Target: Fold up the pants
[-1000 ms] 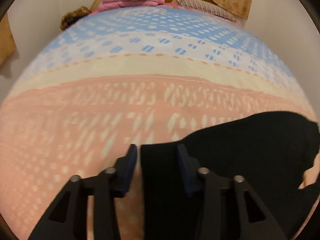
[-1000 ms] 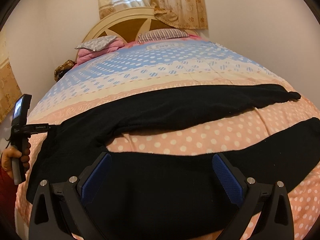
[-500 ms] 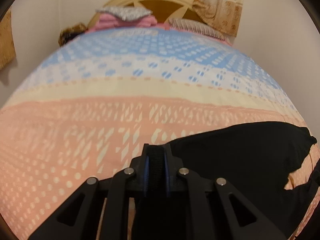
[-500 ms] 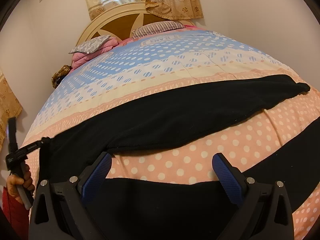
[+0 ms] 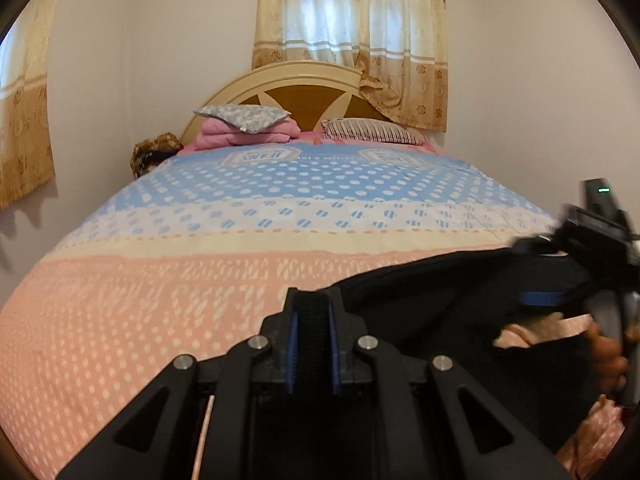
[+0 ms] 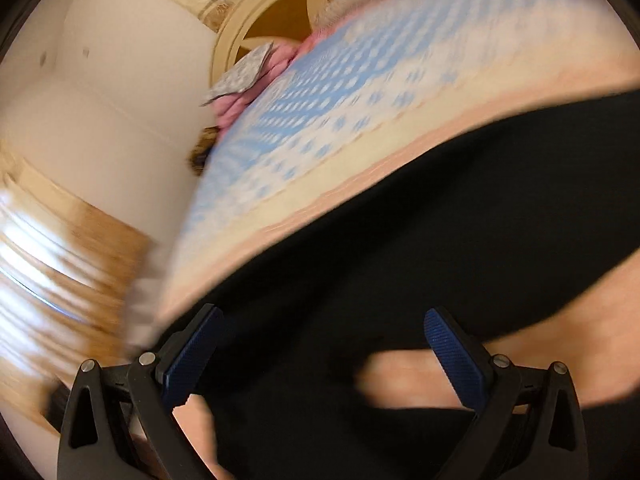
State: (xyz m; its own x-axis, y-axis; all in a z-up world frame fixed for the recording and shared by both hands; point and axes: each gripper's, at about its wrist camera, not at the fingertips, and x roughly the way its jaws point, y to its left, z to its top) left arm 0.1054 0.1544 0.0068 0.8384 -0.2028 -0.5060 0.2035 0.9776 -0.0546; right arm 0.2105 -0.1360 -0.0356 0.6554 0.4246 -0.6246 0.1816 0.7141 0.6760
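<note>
Left gripper (image 5: 313, 344): jaws closed on a fold of the black pants (image 5: 452, 292), the dark cloth pinched between the blue pads and raised clear of the bedspread (image 5: 160, 300). From the clamp the fabric runs right and slightly far toward the other tool.

Right gripper (image 6: 320, 352): jaws wide apart, blue ribbed pads (image 6: 454, 356) clearly separated, nothing pressed between them. It hangs over the pants (image 6: 400, 240), tilted; its own view is blurred. In the left wrist view it (image 5: 560, 300) shows at the right edge, held by a hand (image 5: 608, 356), one blue pad lying against the black cloth.

Pants: black, spread across the near, pink end of the bed. In the right wrist view one broad band crosses from near left to far right, with a second dark section nearer the camera; patches of pink bedspread (image 6: 420, 384) show between them.

Bedspread: pink with pale dots near, a cream stripe in the middle, blue with white dots far.

Far end of bed: rounded cream headboard (image 5: 304, 88) with brown panels; grey patterned pillow (image 5: 244, 116) on a folded pink blanket (image 5: 248, 136) at left; striped pillow (image 5: 372, 132) at right.

Walls: pale, with a beige curtain (image 5: 352, 40) behind the headboard and another curtain (image 5: 24, 120) at far left.
</note>
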